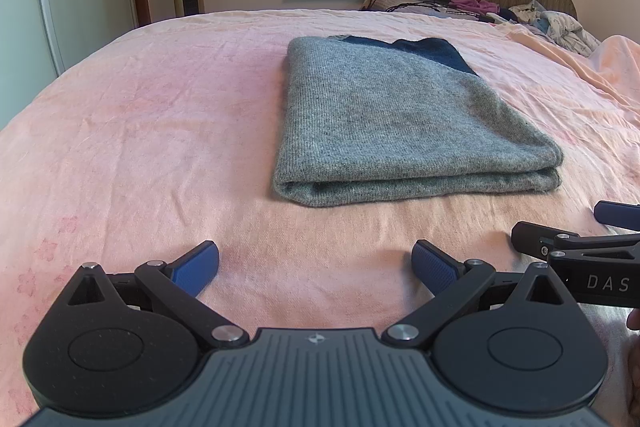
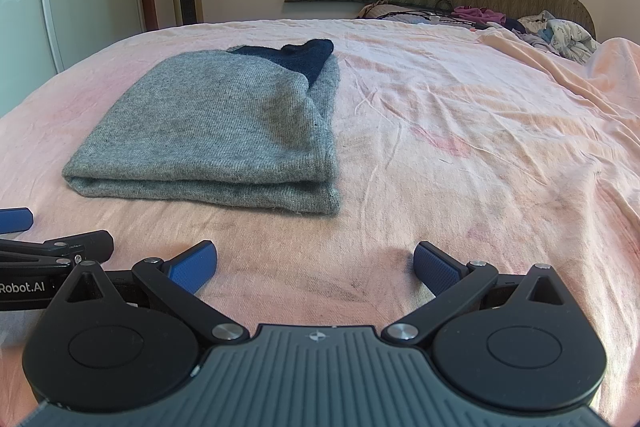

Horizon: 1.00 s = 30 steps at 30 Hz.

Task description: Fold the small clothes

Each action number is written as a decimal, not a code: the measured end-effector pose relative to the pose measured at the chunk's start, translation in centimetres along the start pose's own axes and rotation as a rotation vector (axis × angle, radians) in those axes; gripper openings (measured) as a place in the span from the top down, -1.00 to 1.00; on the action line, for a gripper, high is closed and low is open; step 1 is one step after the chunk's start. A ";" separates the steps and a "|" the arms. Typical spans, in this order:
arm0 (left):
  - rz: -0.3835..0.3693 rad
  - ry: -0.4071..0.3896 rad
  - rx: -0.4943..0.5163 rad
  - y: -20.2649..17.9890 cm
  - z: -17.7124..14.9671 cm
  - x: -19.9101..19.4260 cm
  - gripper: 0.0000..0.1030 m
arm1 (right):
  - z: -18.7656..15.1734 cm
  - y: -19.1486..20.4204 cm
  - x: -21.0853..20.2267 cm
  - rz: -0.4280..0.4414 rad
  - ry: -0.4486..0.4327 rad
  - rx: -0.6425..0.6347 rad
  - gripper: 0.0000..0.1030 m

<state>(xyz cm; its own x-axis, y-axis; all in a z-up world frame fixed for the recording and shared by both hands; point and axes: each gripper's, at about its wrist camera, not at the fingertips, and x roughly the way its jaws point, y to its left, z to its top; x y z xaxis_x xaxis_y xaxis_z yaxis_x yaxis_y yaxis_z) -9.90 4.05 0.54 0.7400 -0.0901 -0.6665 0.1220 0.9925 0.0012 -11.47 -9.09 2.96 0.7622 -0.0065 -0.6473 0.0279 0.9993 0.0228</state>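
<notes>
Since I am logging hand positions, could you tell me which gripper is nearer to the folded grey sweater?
Left, marginally. The left gripper sits just before the folded grey sweater, which lies ahead, slightly right. The right gripper sits off its right corner.

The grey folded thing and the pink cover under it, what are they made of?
The grey garment looks like soft knitted wool or a wool blend: fine ribbed rows, fuzzy matte surface, with a dark navy knit part at its far end. The pink bed sheet looks like thin woven cotton: matte, with many fine creases. Exact fibres cannot be told.
</notes>
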 end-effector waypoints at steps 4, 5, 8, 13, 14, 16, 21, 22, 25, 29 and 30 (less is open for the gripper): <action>0.000 0.000 0.000 0.0 0.0 0.0 -1.00 | 0.0 0.0 0.0 0.000 0.000 0.000 -1.00; 0.001 0.000 0.000 0.0 0.0 0.0 -1.00 | 0.0 0.0 0.0 0.000 0.000 0.000 -1.00; 0.001 0.001 0.000 0.0 0.0 0.0 -1.00 | 0.0 0.0 0.0 0.000 0.000 0.000 -1.00; 0.014 0.007 -0.004 -0.1 0.2 0.1 -1.00 | 0.0 0.0 0.0 0.000 0.000 0.000 -1.00; 0.017 0.008 -0.005 -0.2 0.3 0.2 -1.00 | 0.0 0.0 0.0 0.000 0.000 0.000 -1.00; 0.021 0.011 -0.009 -0.3 0.4 0.2 -1.00 | 0.0 0.0 0.0 0.000 0.000 0.000 -1.00; 0.034 0.020 -0.026 -0.4 0.6 0.3 -1.00 | 0.0 0.0 0.0 0.000 0.000 0.000 -1.00; 0.034 0.022 -0.029 -0.4 0.6 0.3 -1.00 | 0.0 0.0 0.0 0.000 0.000 0.000 -1.00; 0.029 0.033 -0.031 -0.3 0.8 0.4 -1.00 | 0.0 0.0 0.0 0.000 0.000 0.000 -1.00; 0.029 0.032 -0.015 -0.3 0.8 0.4 -1.00 | 0.0 0.0 0.0 0.000 0.000 0.000 -1.00; 0.030 0.026 -0.014 -0.4 0.7 0.4 -1.00 | 0.0 0.0 0.0 0.000 0.000 0.000 -1.00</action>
<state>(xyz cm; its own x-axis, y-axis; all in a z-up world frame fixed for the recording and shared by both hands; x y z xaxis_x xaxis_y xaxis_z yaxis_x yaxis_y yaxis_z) -9.25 3.61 0.78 0.7256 -0.0586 -0.6856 0.0907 0.9958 0.0109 -11.46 -9.06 2.95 0.7621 -0.0070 -0.6474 0.0282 0.9994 0.0224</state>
